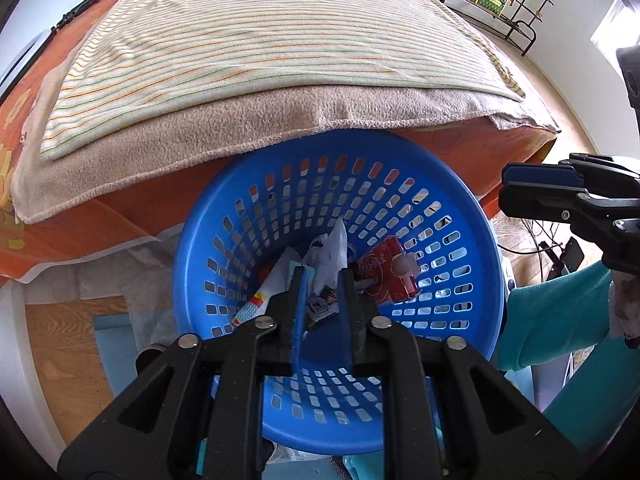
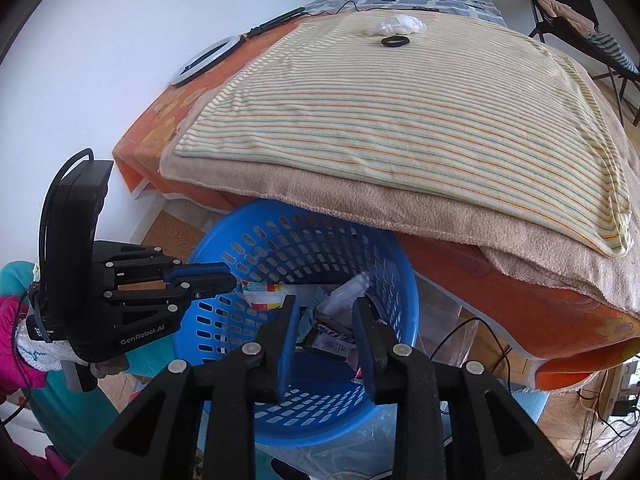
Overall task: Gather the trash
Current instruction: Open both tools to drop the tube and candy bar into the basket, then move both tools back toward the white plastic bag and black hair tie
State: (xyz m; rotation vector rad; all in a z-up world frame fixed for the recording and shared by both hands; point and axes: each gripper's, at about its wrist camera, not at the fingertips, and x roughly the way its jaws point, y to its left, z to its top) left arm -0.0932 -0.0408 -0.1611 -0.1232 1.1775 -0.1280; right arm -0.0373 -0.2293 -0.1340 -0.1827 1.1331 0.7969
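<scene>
A: How far along is the trash collection?

B: Most of the way, I judge. The round blue perforated plastic basket [image 1: 336, 208] sits on the floor, tucked under the near edge of the bed [image 2: 520, 280], and it holds a good pile: a red carton with a white cap [image 1: 390, 272], a crumpled white plastic bag [image 1: 334, 254], a colourful printed wrapper [image 2: 262, 292] and a dark snack packet [image 2: 334, 336].

A: And the tools?

B: Both hang over the basket's mouth, pointing down into it. The left tool [image 1: 322, 280] has its jaws slightly spread with nothing between the pads. The right tool [image 2: 326, 312] is the same, parted a little and empty; the trash seen in the gaps lies below, in the basket.

A: What is left?

B: On the striped cream blanket, near the far edge of the bed, a crumpled white tissue wad [image 2: 400, 24] lies just beside a small black ring [image 2: 395, 41]. Those look like the remaining pieces to fetch.
</scene>
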